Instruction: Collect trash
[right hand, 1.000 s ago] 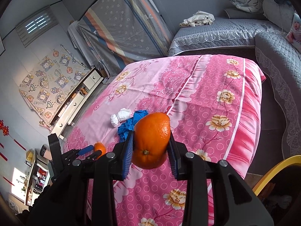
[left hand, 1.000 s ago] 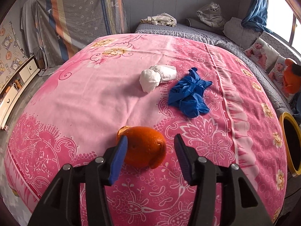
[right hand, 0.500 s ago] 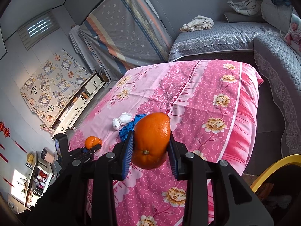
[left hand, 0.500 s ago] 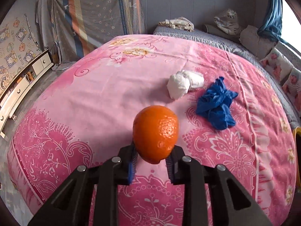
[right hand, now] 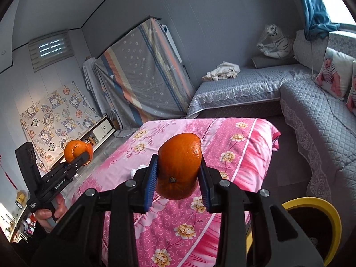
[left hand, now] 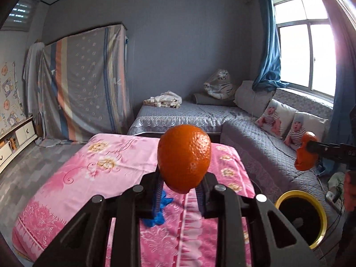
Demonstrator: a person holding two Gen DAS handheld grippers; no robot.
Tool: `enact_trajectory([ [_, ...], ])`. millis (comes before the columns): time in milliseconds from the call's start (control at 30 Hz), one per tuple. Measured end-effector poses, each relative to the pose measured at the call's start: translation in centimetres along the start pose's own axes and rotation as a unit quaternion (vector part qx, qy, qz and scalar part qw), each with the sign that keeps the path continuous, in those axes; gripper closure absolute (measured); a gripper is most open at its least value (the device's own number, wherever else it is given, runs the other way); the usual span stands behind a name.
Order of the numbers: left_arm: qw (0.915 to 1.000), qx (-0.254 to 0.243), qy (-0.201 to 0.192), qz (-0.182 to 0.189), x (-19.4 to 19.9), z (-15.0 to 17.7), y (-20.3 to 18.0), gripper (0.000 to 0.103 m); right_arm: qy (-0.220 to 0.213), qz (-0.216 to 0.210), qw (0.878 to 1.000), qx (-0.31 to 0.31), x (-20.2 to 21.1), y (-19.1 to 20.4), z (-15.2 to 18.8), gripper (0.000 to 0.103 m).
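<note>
I've got two orange peels [left hand: 184, 158] [right hand: 179, 166] up against blue gripper pads [right hand: 151, 183]. Bedspread [right hand: 233, 146] is hot pink with yellowish flowers and white circles, bin rim [left hand: 289, 194] yellow, sofa cover [right hand: 316, 120] quilted grey, curtain [left hand: 269, 51] blue.

Glove [left hand: 156, 213] on bedspread [left hand: 89, 178], bin [left hand: 320, 229] right

surface [left hand: 106, 178] draped in pink floral cloth; crumpled blue glove [left hand: 159, 213] lies directly on it, white wad [right hand: 136, 170] just beside.
</note>
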State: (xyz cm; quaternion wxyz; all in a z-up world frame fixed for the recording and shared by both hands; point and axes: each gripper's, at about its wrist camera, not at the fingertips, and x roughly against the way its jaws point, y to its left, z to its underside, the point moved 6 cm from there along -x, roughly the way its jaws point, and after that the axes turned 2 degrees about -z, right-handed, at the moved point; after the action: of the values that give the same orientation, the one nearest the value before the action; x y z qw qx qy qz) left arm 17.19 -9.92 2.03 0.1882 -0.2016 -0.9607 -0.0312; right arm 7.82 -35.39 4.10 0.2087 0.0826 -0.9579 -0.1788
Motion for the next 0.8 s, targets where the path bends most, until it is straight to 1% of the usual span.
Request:
enact_trajectory([
  [100, 0.9989, -0.016, -0.006, 0.045, 0.6, -1.1, -4.5, 0.079, -0.025, 0.029, 0.999, 0.004, 2.7, -1.1, -0.3, 0.071],
  [200, 0.9959, -0.042, -0.014, 0.079, 1.1, -1.3, -8.9, 0.079, -0.039, 0.057, 0.998, -0.002, 4.7, -2.8, 0.1, 0.071],
  [300, 0.9915, -0.062, -0.012, 0.114, 1.2, -0.9, -12.9, 0.079, -0.046, 0.093, 0.995, -0.011, 6.2, -5.0, 1.1, 0.071],
  [400, 0.9869, -0.075, -0.005, 0.143, 1.0, -0.2, -16.0, 0.079, -0.043, 0.117, 0.992, -0.026, 7.1, -7.4, 2.6, 0.071],
  [500, 0.9826, -0.083, 0.005, 0.166, 0.4, 0.5, -18.4, 0.079, -0.038, 0.144, 0.988, -0.042, 7.8, -9.7, 4.3, 0.071],
  [667, 0.9765, -0.106, 0.024, 0.187, -0.9, 2.2, -21.8, 0.079, -0.025, 0.173, 0.981, -0.083, 7.8, -14.0, 7.4, 0.07],
  [800, 0.9718, -0.115, 0.047, 0.201, -2.4, 4.0, -23.8, 0.079, -0.014, 0.201, 0.972, -0.121, 7.8, -17.6, 10.0, 0.07],
])
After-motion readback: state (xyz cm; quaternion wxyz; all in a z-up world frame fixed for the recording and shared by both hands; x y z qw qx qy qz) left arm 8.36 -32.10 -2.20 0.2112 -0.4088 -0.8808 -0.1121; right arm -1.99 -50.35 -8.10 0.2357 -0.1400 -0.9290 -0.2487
